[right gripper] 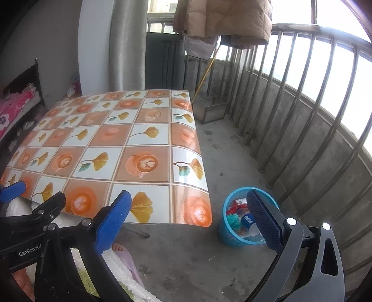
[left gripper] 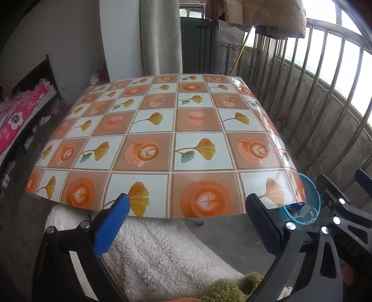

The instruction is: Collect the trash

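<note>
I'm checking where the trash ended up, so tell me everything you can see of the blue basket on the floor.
The blue basket is a small round bin of what looks like plastic, with mesh-like perforated walls. It stands upright on the concrete floor, just off the table's near right corner, towards the railing. It is part-full: a clear plastic bottle with a blue label, plus red and teal scraps. The right gripper's finger overlaps it in view; contact cannot be told.

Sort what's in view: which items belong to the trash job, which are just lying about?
Job:
- blue basket on the floor, holding a plastic bottle and wrappers
- left gripper, right gripper, both open and empty

Lying about:
- table
- hanging coat
- dustpan
- white towel
</note>
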The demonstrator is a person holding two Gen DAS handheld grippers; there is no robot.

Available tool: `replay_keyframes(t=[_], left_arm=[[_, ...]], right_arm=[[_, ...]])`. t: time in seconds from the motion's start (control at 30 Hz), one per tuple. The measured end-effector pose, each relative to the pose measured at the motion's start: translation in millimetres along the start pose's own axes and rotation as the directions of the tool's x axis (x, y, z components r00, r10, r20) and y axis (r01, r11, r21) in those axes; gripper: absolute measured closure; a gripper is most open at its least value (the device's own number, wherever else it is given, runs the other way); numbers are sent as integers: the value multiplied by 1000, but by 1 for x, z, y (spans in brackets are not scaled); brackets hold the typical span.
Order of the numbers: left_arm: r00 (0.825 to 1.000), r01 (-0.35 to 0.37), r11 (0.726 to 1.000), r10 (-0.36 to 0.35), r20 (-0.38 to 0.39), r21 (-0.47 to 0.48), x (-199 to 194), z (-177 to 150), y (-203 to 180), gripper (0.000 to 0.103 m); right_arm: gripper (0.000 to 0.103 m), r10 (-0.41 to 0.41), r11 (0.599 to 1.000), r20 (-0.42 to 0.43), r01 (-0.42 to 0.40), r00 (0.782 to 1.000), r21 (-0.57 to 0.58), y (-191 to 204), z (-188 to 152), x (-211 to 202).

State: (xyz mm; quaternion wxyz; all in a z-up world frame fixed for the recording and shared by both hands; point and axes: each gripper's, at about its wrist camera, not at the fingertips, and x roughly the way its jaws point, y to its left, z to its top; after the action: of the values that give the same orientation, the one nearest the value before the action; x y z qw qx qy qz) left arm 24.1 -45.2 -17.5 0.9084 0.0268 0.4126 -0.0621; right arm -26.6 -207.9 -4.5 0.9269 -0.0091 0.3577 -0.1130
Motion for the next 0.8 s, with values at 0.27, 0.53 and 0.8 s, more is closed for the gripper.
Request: replay_keyframes(t=[0.27, 0.53, 0.8], left_arm=[[999, -48, 997, 49, 14, -53, -4, 1, 8, 6], [995, -88, 993, 91, 32, -79, -10, 2, 14, 6], [993, -107, 991, 110, 42, -77, -13, 3, 16, 6]], right_arm=[[8, -27, 999, -8, 27, 1000, 26, -10, -4, 0], [8, -43, 998, -22, 44, 999, 49, -18, -8, 0], [8, -46, 997, -31, 48, 998, 61, -21, -12, 0]])
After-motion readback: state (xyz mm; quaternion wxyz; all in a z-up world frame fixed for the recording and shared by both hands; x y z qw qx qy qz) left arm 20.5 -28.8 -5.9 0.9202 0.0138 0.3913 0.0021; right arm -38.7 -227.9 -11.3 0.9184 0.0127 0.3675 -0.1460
